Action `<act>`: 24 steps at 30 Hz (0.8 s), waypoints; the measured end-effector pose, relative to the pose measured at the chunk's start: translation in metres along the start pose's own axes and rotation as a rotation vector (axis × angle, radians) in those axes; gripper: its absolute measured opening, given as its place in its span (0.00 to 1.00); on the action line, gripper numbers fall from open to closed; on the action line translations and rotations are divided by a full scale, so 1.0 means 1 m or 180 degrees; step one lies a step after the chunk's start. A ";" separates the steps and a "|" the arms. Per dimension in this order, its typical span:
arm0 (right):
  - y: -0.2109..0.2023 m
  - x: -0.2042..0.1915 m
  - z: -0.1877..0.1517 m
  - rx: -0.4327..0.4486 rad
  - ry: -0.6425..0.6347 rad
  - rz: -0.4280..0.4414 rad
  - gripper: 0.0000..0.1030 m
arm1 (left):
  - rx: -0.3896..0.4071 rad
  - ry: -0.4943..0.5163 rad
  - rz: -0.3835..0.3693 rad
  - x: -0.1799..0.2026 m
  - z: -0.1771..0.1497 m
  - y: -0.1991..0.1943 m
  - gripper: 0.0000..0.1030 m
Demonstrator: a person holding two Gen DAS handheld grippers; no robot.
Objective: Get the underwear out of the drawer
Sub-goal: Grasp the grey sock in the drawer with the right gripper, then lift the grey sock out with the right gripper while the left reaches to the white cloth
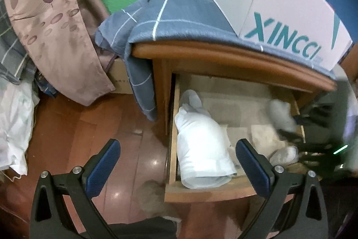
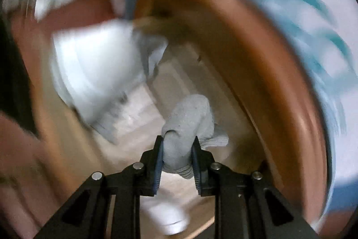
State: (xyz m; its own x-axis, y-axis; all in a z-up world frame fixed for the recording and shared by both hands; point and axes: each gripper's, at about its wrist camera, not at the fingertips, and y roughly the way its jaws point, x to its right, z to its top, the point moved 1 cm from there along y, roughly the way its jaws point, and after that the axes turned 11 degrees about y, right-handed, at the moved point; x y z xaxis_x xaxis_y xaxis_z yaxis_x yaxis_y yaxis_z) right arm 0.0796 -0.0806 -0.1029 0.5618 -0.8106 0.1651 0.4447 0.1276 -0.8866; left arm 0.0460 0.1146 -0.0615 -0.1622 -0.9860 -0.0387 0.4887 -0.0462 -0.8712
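Right wrist view | grey underwear (image 2: 188,127) is being pinched by right gripper (image 2: 177,162) fingers | lifting from drawer (image 1: 208,193) is being done | left gripper (image 1: 176,169) fingers spread | next: clearing the rim.

Open wooden drawer (image 1: 172,127); white rolled bundle (image 1: 201,147) inside; wood floor (image 1: 89,127) beneath

The left wrist camera looks steeply down from above the floor at the open drawer (image 1: 208,192), while the right wrist camera looks down into it closer; both views share the drawer interior.
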 end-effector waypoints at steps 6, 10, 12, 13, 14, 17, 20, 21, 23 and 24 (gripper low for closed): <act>-0.080 0.036 -0.036 0.0622 0.1284 0.0892 0.22 | -0.0291 -0.0023 -0.0061 0.002 0.003 0.024 0.99; -0.085 0.049 -0.050 0.0845 0.1599 0.1203 0.22 | -0.0533 0.0103 0.0013 0.016 0.005 0.047 0.99; -0.088 0.049 -0.054 0.0853 0.1555 0.1207 0.22 | -0.0655 0.0137 0.0131 0.021 0.006 0.060 0.99; -0.095 0.045 -0.061 0.0867 0.1557 0.1229 0.22 | -0.0752 0.0121 0.0193 0.022 0.007 0.069 0.99; -0.099 0.046 -0.064 0.0885 0.1564 0.1254 0.22 | -0.0840 0.0100 0.0205 0.023 0.008 0.077 0.99; -0.101 0.053 -0.073 0.0925 0.1602 0.1314 0.22 | -0.1004 0.0028 0.0266 0.023 0.010 0.097 0.99; -0.084 0.060 -0.069 0.0943 0.1610 0.1340 0.22 | -0.1159 -0.0036 0.0239 0.025 0.011 0.115 0.99; -0.084 0.059 -0.071 0.0949 0.1615 0.1346 0.22 | -0.1196 -0.0063 0.0211 0.026 0.010 0.119 0.99; -0.086 0.060 -0.072 0.0976 0.1620 0.1361 0.22 | -0.1221 -0.0075 0.0099 0.031 0.008 0.122 0.98; -0.086 0.061 -0.072 0.0993 0.1624 0.1365 0.22 | -0.1197 -0.0059 -0.0012 0.037 0.007 0.121 0.96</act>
State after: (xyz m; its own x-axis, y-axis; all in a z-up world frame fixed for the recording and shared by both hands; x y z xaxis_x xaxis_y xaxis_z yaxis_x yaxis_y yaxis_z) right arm 0.0252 -0.1823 -0.0481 0.3703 -0.8083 -0.4577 0.4793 0.5883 -0.6513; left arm 0.1049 0.0718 -0.1651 -0.1461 -0.9888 -0.0294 0.1387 0.0089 -0.9903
